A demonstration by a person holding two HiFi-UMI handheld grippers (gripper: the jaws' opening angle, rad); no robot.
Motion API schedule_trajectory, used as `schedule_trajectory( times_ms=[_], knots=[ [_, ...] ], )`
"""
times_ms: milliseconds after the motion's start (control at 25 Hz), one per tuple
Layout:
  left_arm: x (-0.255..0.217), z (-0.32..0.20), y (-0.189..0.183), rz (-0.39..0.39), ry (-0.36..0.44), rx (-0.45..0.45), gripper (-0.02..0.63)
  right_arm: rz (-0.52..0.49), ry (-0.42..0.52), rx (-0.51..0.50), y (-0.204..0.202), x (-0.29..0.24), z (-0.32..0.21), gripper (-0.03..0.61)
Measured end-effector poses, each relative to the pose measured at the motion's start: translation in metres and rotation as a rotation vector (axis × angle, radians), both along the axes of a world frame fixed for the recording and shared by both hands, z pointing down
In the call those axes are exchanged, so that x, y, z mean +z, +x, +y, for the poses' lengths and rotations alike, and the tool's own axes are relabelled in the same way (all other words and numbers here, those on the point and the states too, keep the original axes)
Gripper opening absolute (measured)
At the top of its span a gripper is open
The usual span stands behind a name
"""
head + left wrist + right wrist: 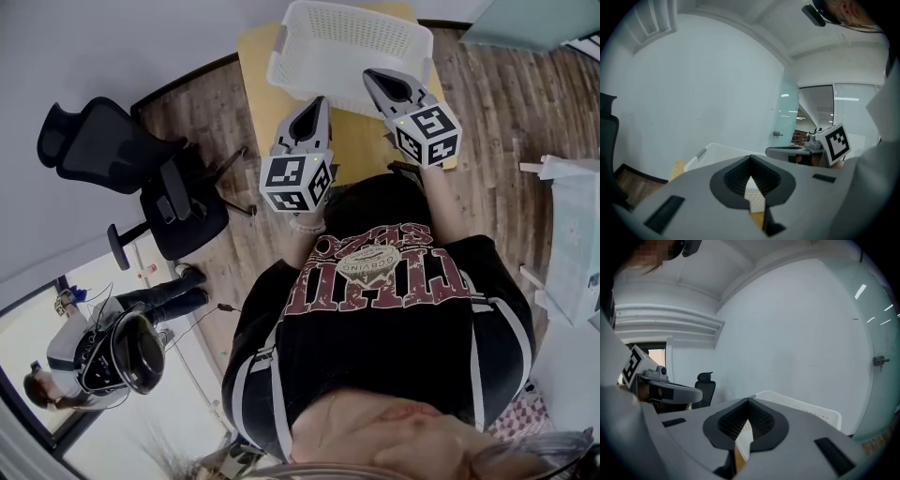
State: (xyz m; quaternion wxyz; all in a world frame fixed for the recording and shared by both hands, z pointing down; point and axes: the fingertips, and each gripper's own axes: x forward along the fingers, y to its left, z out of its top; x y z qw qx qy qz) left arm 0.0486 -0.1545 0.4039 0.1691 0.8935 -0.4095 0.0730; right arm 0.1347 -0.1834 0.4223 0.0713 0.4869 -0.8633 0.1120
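Head view, grippers: the left gripper (320, 102) and the right gripper (369, 74) are held up side by side in front of the person's chest, noses towards the white basket (347, 47)
Head view, basket: it sits at the far end of the small wooden table (358, 142), and nothing shows inside it
Head view, surroundings: a black office chair (141, 178) stands to the left, well apart from the table
Left gripper view, jaws: the left gripper (751, 159) has its jaws closed tip to tip with nothing between them (the pale patch in the gap is the basket (717, 152) beyond)
Left gripper view, neighbour: the right gripper's marker cube (836, 143) is near on the right
Right gripper view, jaws: the right gripper (749, 401) is closed and empty too, with the basket (801, 406) just ahead and below
Right gripper view, background: the chair (705, 385) stands against the wall
Progress, as I judge it: nothing gripped and nothing touched, so the handling looks barely begun, and all of it is left
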Motion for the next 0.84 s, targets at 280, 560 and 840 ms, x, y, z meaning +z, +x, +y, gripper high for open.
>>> schedule_trajectory(
  times_ms=[280,560,840],
  knots=[
    [-0.0027,0.0024,0.0023,0.000,0.001,0.004,0.048,0.000,0.001,0.001,0.0019,-0.0030,0.0024,0.015],
    [-0.0005,0.0052,0.0028,0.000,0.001,0.006,0.048,0.001,0.007,-0.006,0.0013,-0.0025,0.0054,0.015],
    [-0.0031,0.0033,0.0071,0.000,0.000,0.009,0.048,0.006,0.004,-0.011,0.0028,-0.0039,0.0039,0.015]
  ],
)
